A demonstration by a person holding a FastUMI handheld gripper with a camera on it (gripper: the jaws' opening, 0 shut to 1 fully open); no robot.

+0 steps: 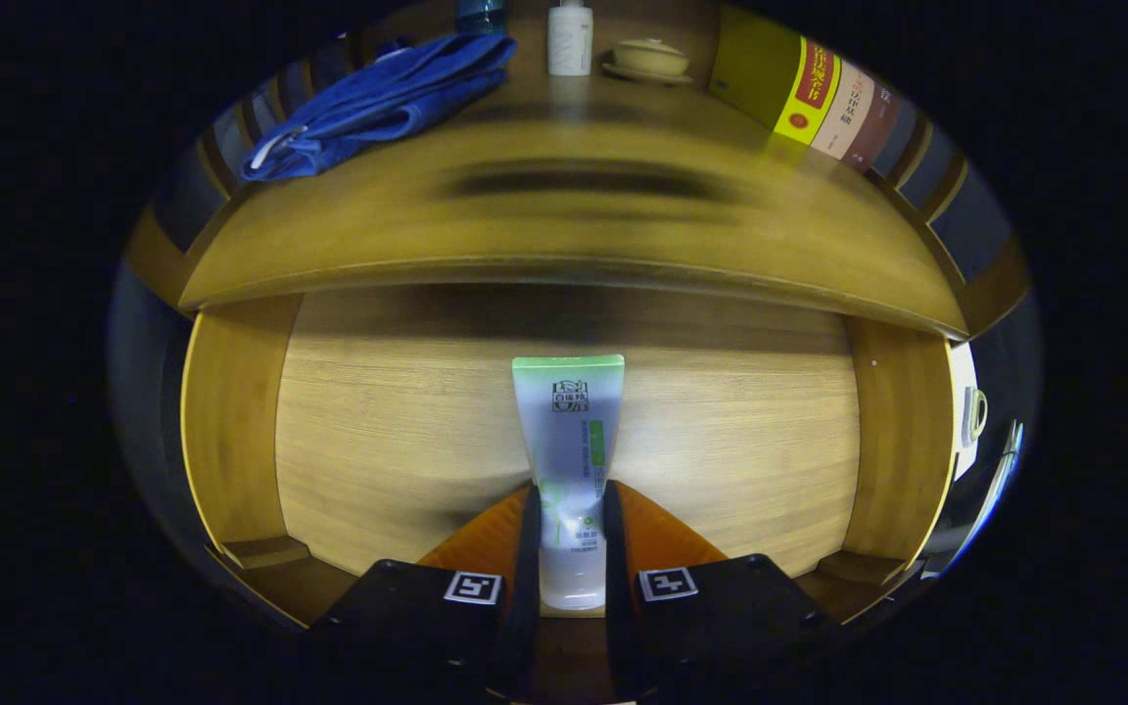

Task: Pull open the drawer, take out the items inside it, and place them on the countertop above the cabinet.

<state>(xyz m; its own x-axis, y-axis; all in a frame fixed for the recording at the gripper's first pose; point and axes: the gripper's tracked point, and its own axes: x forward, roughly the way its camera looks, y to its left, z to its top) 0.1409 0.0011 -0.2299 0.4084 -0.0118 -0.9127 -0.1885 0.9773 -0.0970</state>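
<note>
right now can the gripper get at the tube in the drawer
Yes, it looks so: the gripper already has its fingers on either side of the tube, apparently pressing it. The drawer is open and nothing lies over the tube.

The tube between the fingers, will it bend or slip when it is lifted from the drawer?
The tube looks like soft plastic, so it may flex under the gripper, whose fingers press both sides. Its glossy skin could slip. It seems light; the flat sealed end should stop rolling.
</note>
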